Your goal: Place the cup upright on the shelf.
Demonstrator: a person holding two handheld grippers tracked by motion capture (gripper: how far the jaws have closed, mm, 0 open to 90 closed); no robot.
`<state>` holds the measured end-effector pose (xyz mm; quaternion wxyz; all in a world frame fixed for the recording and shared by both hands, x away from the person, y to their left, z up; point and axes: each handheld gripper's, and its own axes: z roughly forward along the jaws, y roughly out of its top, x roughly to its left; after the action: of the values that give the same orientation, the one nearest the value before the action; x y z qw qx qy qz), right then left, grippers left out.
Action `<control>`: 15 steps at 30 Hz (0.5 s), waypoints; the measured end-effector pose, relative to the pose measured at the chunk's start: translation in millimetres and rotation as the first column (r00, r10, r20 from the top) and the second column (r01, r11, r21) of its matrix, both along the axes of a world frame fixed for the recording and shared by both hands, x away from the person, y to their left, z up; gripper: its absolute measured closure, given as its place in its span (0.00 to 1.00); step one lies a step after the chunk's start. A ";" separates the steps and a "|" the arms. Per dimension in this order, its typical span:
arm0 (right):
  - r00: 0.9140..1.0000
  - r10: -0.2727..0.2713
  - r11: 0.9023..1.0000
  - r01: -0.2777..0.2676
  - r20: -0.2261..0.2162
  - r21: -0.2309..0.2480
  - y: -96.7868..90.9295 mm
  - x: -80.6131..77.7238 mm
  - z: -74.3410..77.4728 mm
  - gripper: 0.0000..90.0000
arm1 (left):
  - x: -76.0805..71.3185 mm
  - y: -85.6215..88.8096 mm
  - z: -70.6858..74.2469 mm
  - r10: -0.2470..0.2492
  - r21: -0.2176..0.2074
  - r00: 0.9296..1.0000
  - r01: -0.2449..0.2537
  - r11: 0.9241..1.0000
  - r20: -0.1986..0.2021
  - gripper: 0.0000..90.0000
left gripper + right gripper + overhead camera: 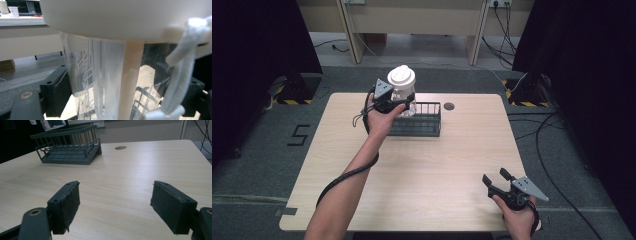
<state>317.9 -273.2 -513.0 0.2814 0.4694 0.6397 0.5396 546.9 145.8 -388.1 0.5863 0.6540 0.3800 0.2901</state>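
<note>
Spreading wide beneath everything is the pale wood surface (pixel 422 170), with a small dark round hole (pixel 449 106) near its far edge. At the far middle sits a dark wire rack (pixel 422 122), its long axis running across the surface, left to right in the high view. Over the rack's left end the left gripper (pixel 398 106) holds a clear bottle (pixel 404 92) off the surface, upright, long axis vertical, white lid (pixel 401 76) on top. In the left gripper view its black fingers (pixel 56 93) press on either side of the bottle's clear wall (pixel 100 82), and a white cord loop (pixel 185 62) hangs from the lid's edge. The right gripper (pixel 496 179) rests in the hand at the near right corner, well apart from the rack, pointing toward the far left; its fingers (pixel 66 206) stand wide apart with nothing between them.
</note>
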 end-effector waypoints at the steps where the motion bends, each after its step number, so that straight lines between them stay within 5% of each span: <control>1: 1.000 0.002 1.000 -0.002 -0.002 0.002 0.1 0.2 -0.2 0.26 | 1.6 -0.9 -1.9 0.003 0.005 1.000 -0.003 1.000 -0.006 0.18; 15: 1.000 0.005 1.000 -0.005 -0.001 -0.001 0.4 0.1 0.0 0.26 | 10.4 -9.1 -12.6 0.015 0.015 0.999 -0.014 1.000 -0.039 0.18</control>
<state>318.0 -272.7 -513.0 0.2800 0.4677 0.6415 0.5397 557.3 136.7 -400.7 0.5716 0.6612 0.3941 0.2843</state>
